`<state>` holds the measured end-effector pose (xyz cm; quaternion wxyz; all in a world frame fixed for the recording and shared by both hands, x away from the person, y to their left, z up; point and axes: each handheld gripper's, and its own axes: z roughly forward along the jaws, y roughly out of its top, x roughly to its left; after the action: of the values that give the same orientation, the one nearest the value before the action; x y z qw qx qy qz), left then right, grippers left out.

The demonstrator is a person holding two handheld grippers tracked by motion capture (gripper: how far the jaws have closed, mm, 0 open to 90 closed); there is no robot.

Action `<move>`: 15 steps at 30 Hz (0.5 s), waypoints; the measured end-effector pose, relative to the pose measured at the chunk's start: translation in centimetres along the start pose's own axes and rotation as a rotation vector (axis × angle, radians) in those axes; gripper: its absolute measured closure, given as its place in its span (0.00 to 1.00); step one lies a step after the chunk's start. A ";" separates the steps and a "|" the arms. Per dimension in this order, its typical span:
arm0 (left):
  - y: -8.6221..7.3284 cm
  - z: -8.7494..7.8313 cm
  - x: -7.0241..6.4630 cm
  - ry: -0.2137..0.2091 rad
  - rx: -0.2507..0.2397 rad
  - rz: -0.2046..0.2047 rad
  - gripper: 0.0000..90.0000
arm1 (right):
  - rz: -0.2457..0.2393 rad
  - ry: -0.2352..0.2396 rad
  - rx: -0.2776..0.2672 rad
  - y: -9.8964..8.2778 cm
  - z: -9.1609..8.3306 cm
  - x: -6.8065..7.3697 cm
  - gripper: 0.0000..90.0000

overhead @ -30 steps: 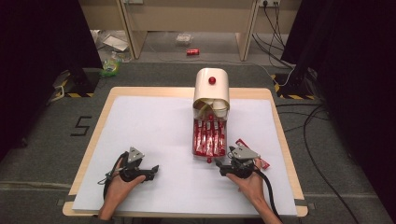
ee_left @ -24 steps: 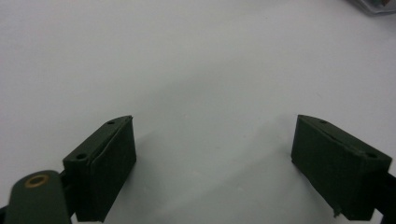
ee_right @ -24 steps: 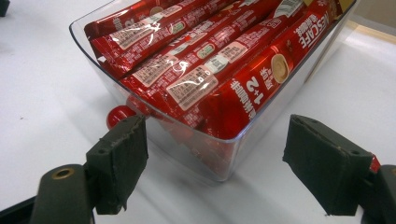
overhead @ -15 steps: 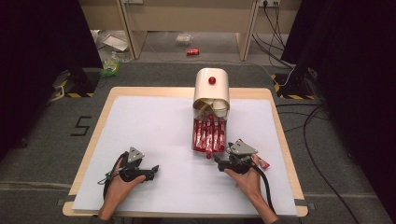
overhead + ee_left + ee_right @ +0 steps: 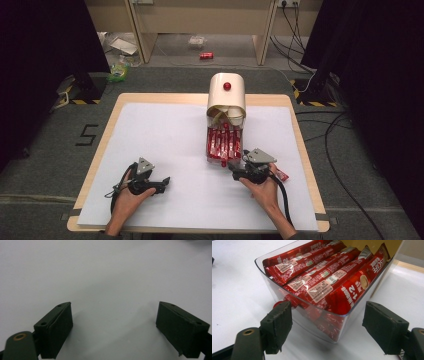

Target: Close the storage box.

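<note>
One clear plastic tray [image 5: 294, 315] below the cream domed dispenser [image 5: 226, 96] holds about five red coffee-stick sachets [image 5: 329, 280] — one more red sachet [image 5: 281, 175] lies right of the tray.

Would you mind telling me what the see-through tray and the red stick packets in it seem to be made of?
The clear curved-front tray looks like glossy rigid plastic: packets show through its wall. The red stick packets look like shiny printed foil or plastic film, judging by their crinkles and glare.
</note>
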<state>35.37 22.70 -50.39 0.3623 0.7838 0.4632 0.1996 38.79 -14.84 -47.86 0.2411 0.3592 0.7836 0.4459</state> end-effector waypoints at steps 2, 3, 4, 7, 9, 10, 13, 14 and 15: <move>0.0 0.0 0.0 0.001 0.000 0.000 0.14 | 0.009 0.000 -0.006 0.1 0.1 0.0 0.27; 0.0 0.0 0.0 0.001 0.000 0.000 0.14 | 0.011 -0.002 -0.009 0.1 0.1 0.0 0.27; 0.0 0.0 0.0 0.001 0.000 0.000 0.14 | 0.007 -0.003 -0.012 0.2 0.1 -0.1 0.27; 0.0 0.0 0.0 0.001 0.000 0.000 0.14 | 0.019 -0.008 -0.022 0.3 0.2 -0.2 0.27; 0.0 0.0 0.0 0.001 0.000 0.000 0.14 | 0.019 -0.015 -0.026 0.4 0.3 -0.3 0.28; 0.0 0.0 0.0 0.000 -0.001 0.000 0.14 | 0.019 -0.014 -0.030 0.4 0.4 -0.4 0.28; 0.0 0.0 0.0 0.001 0.000 0.000 0.14 | 0.030 -0.019 -0.021 0.3 0.5 -0.7 0.27; 0.0 0.0 0.0 0.001 0.000 0.000 0.14 | 0.036 -0.017 -0.021 0.3 0.5 -0.7 0.27; 0.0 0.0 0.0 0.001 0.000 0.000 0.14 | 0.036 -0.017 -0.021 0.3 0.5 -0.7 0.27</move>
<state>35.36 22.70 -50.39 0.3622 0.7838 0.4632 0.1999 39.68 -15.02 -47.82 0.2433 0.3743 0.7702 0.4554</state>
